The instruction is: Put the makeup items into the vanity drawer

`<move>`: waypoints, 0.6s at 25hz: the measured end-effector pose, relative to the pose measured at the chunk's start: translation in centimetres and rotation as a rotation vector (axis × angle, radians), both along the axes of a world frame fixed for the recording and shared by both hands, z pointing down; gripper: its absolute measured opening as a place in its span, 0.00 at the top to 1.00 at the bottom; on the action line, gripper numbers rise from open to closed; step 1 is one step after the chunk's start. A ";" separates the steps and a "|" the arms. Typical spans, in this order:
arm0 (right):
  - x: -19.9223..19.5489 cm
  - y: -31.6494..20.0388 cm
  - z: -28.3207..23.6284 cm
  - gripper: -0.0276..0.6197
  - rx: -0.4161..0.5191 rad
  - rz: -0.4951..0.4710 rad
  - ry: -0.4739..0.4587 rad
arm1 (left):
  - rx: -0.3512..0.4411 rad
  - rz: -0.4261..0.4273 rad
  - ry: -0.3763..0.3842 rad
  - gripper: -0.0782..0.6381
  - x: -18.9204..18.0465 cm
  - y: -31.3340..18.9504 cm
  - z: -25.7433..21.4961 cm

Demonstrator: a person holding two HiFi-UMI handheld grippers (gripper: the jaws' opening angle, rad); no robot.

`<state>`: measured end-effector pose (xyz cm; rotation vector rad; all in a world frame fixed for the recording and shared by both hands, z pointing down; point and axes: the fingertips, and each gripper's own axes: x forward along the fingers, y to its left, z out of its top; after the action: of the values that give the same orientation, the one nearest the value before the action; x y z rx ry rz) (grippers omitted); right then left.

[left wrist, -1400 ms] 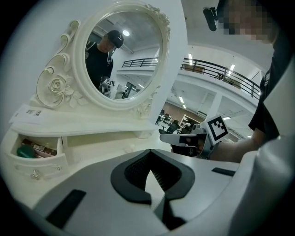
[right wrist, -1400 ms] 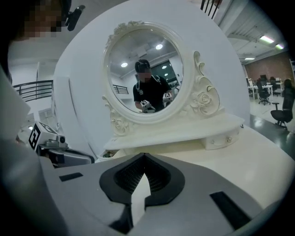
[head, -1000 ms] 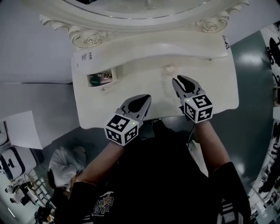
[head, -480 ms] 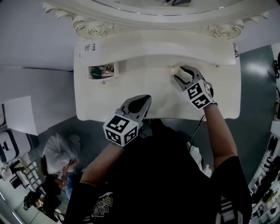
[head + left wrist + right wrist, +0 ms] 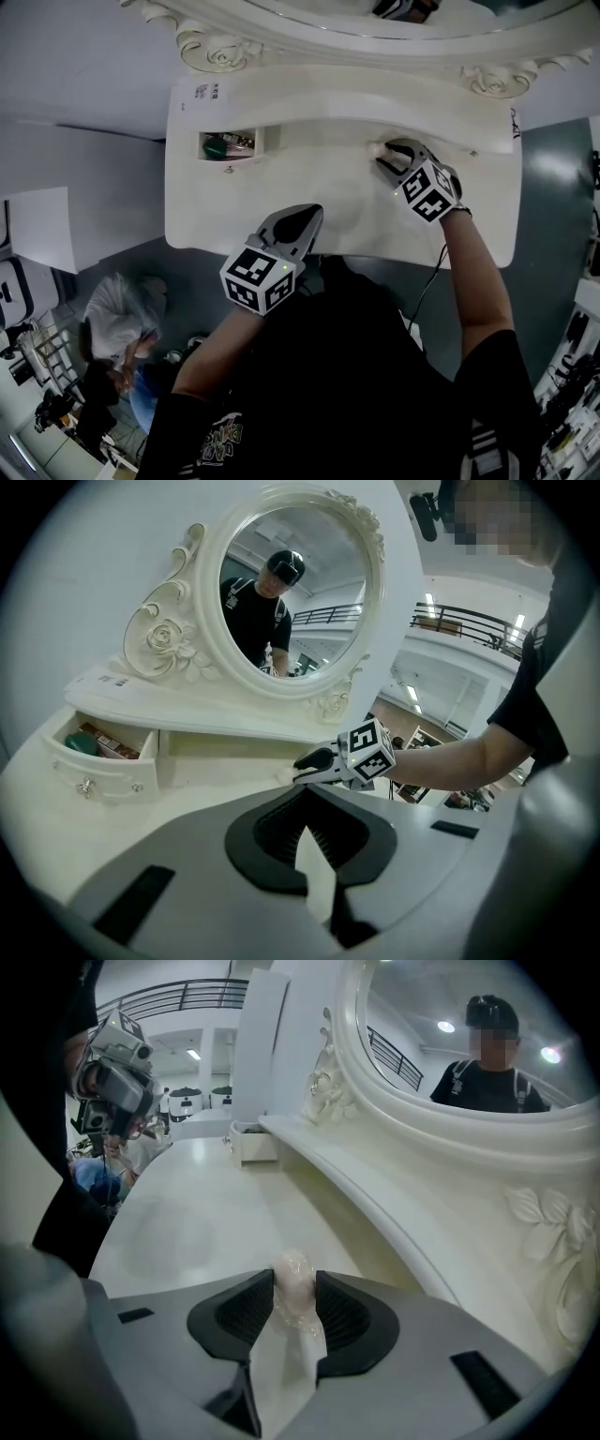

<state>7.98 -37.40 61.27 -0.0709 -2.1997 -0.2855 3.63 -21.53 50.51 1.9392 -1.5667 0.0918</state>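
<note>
A small pale pink makeup item (image 5: pixel 292 1283) in clear wrap lies on the cream vanity top (image 5: pixel 281 192), near the back ledge right of centre. My right gripper (image 5: pixel 386 156) (image 5: pixel 295 1290) is down on it. Its jaws are closing, with the item between the pads and touching both. At the vanity's left, the small drawer (image 5: pixel 230 145) (image 5: pixel 103 752) stands pulled open, with a green item (image 5: pixel 215 146) and other makeup inside. My left gripper (image 5: pixel 307 216) (image 5: pixel 302 832) hovers over the front edge, shut and empty.
An oval mirror (image 5: pixel 291 592) in a carved frame rises behind the ledge, close to the right gripper. A white board (image 5: pixel 37 239) and a crouching person (image 5: pixel 117 328) are on the floor at the left. The drawer (image 5: pixel 255 1143) is far left of the right gripper.
My right gripper has moved forward from mid-table to the pink item by the back ledge, and its jaws now stand around it. The left gripper has stayed put.
</note>
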 end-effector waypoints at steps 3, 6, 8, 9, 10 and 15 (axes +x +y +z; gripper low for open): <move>-0.2 0.0 0.0 0.75 0.001 0.025 0.000 | 0.004 -0.009 0.005 0.89 -0.3 0.1 0.0; -0.4 0.3 -0.3 0.79 -0.005 0.059 -0.009 | 0.007 -0.014 0.008 0.89 -0.6 0.2 -0.1; -0.7 0.6 -0.8 0.80 -0.019 0.085 -0.033 | 0.011 -0.019 0.009 0.89 -0.9 0.3 -0.2; -1.0 0.9 -1.2 0.81 -0.026 0.097 -0.050 | 0.014 -0.022 0.010 0.89 -1.0 0.3 -0.2; -1.3 1.3 -1.6 0.81 -0.037 0.108 -0.068 | 0.018 -0.024 0.011 0.89 -1.2 0.4 -0.3; -4.2 4.2 -4.5 0.82 -0.148 0.147 -0.166 | 0.036 -0.043 0.010 0.89 -2.3 1.2 -0.9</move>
<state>3.77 -33.24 56.74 0.0344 -2.3745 -0.0478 1.29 -20.36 49.62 1.9296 -1.6124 0.0366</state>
